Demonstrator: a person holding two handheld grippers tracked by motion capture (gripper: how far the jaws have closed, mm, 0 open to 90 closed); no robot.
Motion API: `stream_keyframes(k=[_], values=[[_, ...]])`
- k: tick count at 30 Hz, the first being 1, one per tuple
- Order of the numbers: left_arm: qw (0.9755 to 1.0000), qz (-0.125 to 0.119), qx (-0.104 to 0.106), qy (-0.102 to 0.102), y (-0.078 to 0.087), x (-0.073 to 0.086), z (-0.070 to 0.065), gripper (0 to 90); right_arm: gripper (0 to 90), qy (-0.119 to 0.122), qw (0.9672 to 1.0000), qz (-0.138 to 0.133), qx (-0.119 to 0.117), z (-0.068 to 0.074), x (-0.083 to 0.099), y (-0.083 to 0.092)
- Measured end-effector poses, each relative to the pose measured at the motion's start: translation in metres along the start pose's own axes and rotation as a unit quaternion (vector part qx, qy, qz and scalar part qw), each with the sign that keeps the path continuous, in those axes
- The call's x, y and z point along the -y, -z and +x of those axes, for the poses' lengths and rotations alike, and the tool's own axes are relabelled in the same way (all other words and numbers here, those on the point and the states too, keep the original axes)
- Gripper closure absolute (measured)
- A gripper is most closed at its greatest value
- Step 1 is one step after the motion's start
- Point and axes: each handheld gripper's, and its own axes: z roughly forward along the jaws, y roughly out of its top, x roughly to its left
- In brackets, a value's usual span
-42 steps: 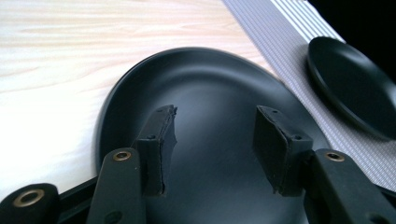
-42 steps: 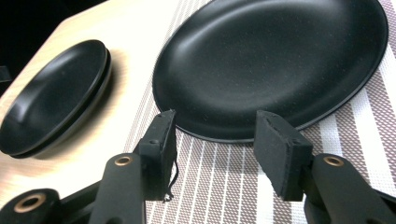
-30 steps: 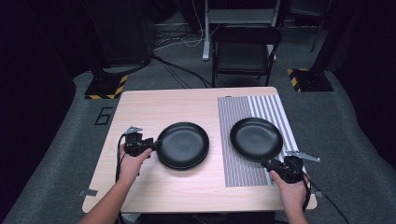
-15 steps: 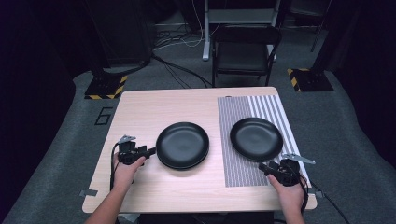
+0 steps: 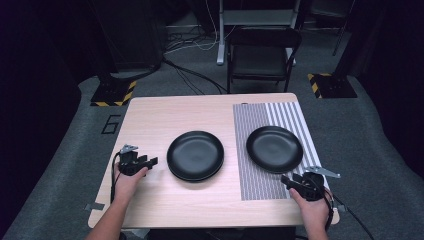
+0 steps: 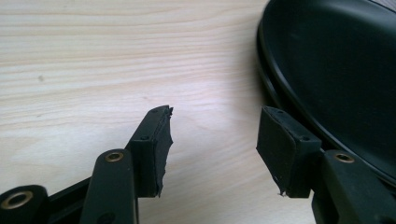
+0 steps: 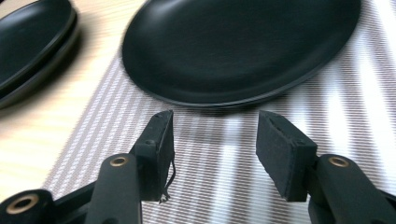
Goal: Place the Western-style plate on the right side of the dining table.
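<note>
three black plates (image 5: 195, 155), it seems, one striped mat (image 5: 270, 150), one chair (image 5: 263, 55).

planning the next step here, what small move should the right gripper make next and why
Probably ease the right gripper forward to the near rim of the single round black plate on the grey striped mat. Its jaws stand open with nothing between them, just short of that rim. The plate on the bare wooden table already looks like a stack of two black plates, suggesting stacking.

Lighting: pale wooden table (image 5: 165, 210) brightly lit from above, surroundings dark. Soft sheen on round glossy black plates (image 5: 195, 155). Right gripper view slightly blurred.
</note>
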Motion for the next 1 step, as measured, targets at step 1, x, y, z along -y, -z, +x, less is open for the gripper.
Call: stream_keyframes(k=[1], values=[[1.0,-0.004,-0.004,0.001,-0.0007,-0.0005,0.0015,43.9,45.7,-0.001,1.0,-0.004,0.004,-0.0028,0.0005,0.0005]])
